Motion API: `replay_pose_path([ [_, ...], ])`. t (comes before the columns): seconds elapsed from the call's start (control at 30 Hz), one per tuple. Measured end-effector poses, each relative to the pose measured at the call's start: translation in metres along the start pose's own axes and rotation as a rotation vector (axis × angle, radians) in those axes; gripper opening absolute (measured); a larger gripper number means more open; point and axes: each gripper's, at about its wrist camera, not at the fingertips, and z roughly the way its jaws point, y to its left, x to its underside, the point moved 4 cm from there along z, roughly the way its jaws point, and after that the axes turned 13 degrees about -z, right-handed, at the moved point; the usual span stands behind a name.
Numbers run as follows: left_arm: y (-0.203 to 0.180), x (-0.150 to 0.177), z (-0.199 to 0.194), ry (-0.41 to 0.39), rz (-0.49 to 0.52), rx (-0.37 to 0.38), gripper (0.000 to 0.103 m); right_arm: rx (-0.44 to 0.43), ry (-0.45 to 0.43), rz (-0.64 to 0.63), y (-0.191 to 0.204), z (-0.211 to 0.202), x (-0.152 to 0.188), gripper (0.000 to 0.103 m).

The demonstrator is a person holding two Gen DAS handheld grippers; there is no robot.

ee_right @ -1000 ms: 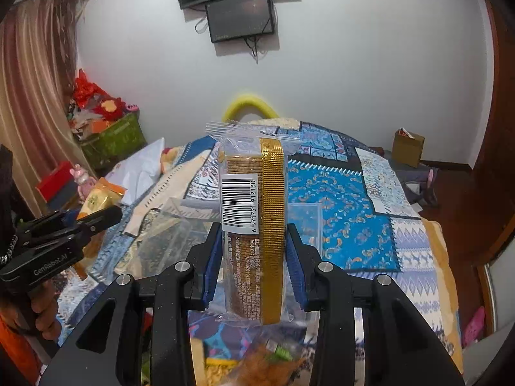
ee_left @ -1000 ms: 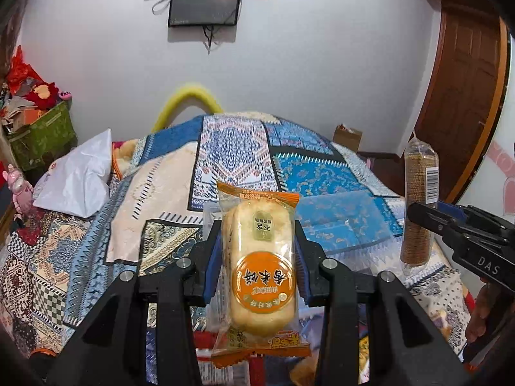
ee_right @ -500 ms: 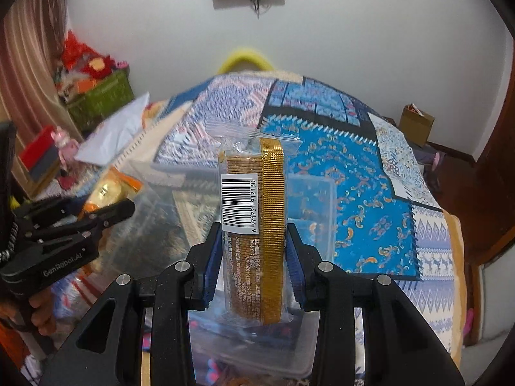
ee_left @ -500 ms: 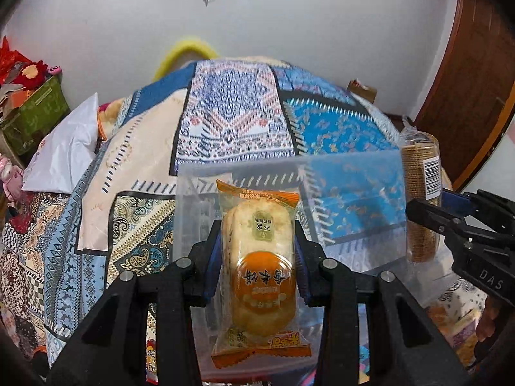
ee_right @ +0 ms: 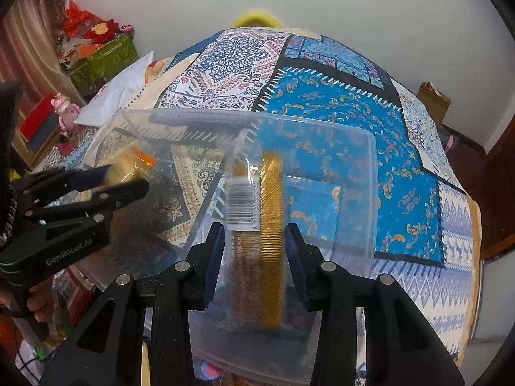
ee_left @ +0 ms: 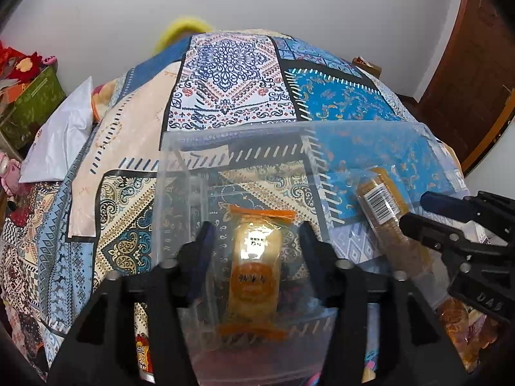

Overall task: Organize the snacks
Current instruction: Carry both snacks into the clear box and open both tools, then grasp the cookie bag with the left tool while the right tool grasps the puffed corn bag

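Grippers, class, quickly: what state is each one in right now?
Left gripper: opening, orange-wrapped cake loose between jaws.
Right gripper: shut on cracker sleeve.

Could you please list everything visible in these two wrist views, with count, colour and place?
Clear plastic bin: one, transparent, on the bed under both grippers.
Rice cracker pack: one, orange and cream, between the left fingers, over the bin.
Biscuit sleeve: one, gold-brown with a barcode label, between the right fingers.
Patchwork quilt: one, blue, white and beige, covering the bed.
White pillow: one, on the bed's left edge.
Green box: one, by the left wall.
Cardboard box: one, brown, on the floor to the right.
Pink toy: one, beside the bed.
Left gripper: black, jaws opening, clear of the pack.
Right gripper: black, gripping the sleeve.
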Motion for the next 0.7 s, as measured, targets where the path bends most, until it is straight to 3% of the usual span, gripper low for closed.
replay_pose_path([
  [0.1,-0.002,0.001,-0.012,-0.015,0.012,0.004,0.063,0.009,-0.028,0.009,-0.001,-0.012,-0.002,0.039],
  [0.47,0.000,0.002,-0.092,-0.122,0.018,0.046,0.076,0.067,-0.181,0.034,0.005,-0.087,0.001,0.065],
  [0.7,0.021,0.026,-0.148,-0.193,0.044,0.038,0.082,0.101,-0.267,0.065,0.009,-0.138,0.023,0.069],
])
